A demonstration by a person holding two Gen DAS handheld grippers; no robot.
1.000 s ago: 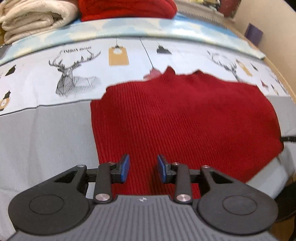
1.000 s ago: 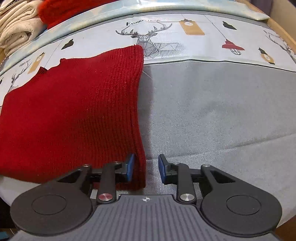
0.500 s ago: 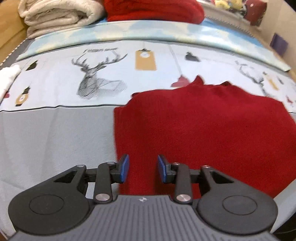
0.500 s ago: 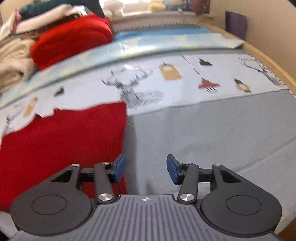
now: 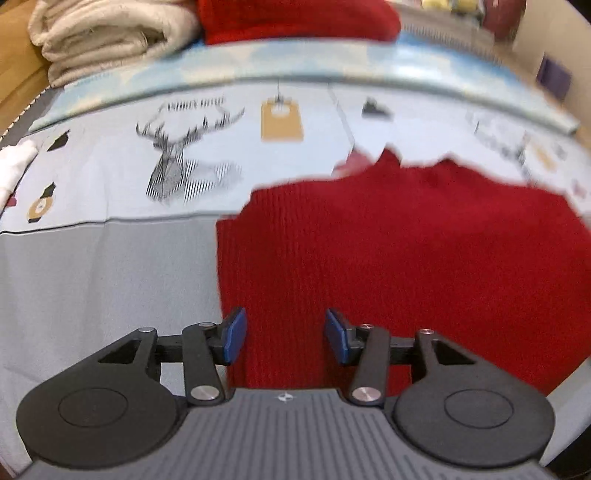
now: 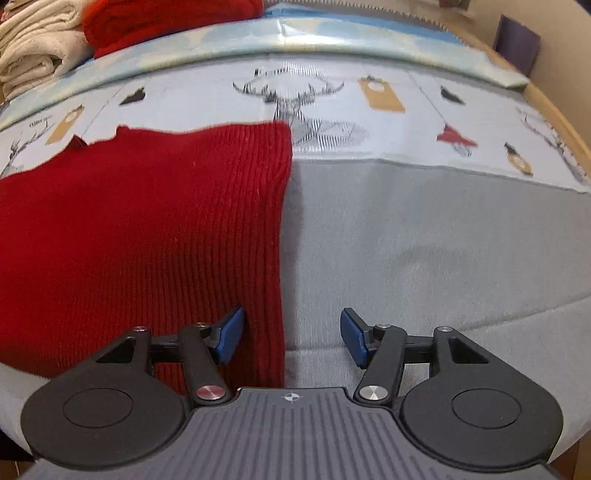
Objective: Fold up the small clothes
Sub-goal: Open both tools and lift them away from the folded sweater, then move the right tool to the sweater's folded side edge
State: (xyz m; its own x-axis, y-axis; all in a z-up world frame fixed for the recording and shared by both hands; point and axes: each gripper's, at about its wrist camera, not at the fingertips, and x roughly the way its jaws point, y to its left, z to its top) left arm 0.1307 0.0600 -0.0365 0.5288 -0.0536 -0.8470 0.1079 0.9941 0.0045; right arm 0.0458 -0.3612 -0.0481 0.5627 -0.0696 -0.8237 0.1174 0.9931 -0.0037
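Both grippers are pointing steeply down, jaws just been opening — L gripper [image 5: 282, 335] and R gripper [image 6: 291, 334] are gaping, blue pads pressing nothing — R wider.

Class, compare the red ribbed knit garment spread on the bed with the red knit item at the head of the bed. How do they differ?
The red ribbed knit garment lies spread flat on the grey bedcover; the red knit item sits bundled thick beside the folded cream blanket. One lies near, one far. Both are red.

Red ribbed knit garment [image 5: 406, 251] flat on bedcover [image 5: 92, 266]
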